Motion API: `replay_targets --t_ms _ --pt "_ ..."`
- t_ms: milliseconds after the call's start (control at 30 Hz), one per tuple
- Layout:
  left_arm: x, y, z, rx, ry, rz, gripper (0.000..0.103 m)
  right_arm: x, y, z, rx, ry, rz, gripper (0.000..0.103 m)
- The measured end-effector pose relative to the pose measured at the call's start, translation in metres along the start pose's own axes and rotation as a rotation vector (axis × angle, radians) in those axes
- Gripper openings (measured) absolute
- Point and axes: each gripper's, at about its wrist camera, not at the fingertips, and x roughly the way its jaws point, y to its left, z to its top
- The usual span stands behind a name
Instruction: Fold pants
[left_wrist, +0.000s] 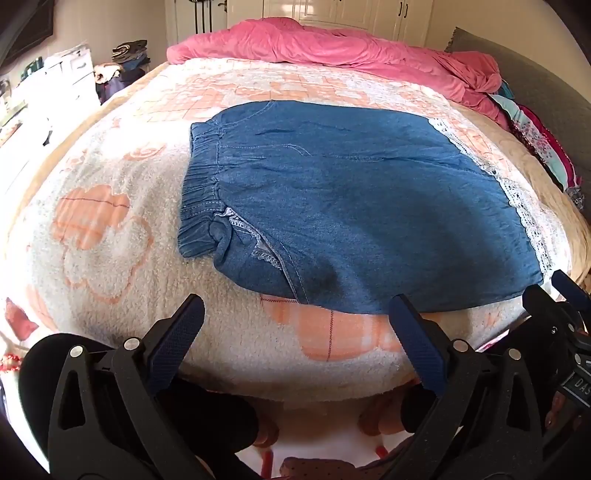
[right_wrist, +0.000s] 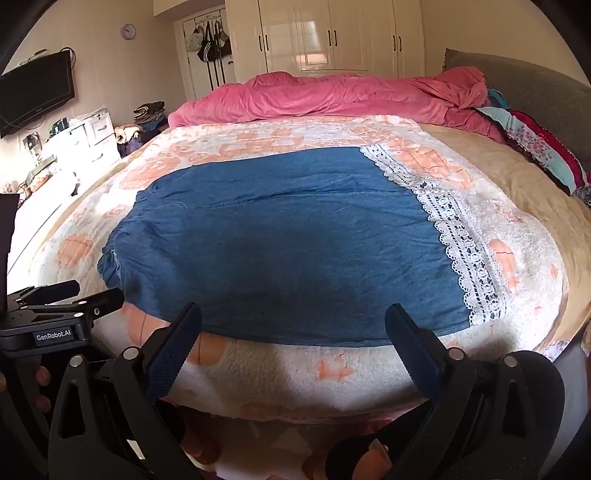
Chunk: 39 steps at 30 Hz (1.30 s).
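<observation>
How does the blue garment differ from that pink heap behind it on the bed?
The blue pants lie spread flat near the bed's front edge; the pink quilt is bunched in a rumpled ridge at the far side. The pants have a white lace hem; the quilt is plain. Both rest on the bed.

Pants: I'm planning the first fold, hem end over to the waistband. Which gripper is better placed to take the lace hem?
Right. The right gripper hangs open nearer the lace hem; the left gripper sits nearer the waistband.

Cream glossy wardrobe doors (right_wrist: 332, 40) top centre; black wall-mounted TV (right_wrist: 35, 92) upper left on beige wall; white drawer unit (right_wrist: 92, 136) below; grey padded headboard (right_wrist: 517, 77) upper right; strong daylight left.
</observation>
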Motion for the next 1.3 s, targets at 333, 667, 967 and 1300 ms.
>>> replay_targets --t_ms 333,667,967,1300 --pt "-0.0064 0.002 0.0018 -0.003 -0.009 -0.01 0.094 -0.0009 0.0004 -0.0013 -0.002 -0.007 0.011 0.099" --pt "-0.0058 0.0045 0.0013 -0.004 -0.01 -0.013 0.094 -0.0021 0.0041 -0.0011 -0.019 -0.013 0.004 0.099" --pt "-0.0058 0.0041 0.0012 -0.001 -0.011 -0.014 0.094 -0.0009 0.0037 -0.0009 -0.016 -0.007 0.006 0.099" --pt "-0.0068 0.002 0.0015 0.002 -0.011 -0.02 0.094 0.0002 0.0039 -0.0017 -0.017 -0.008 0.0 0.099"
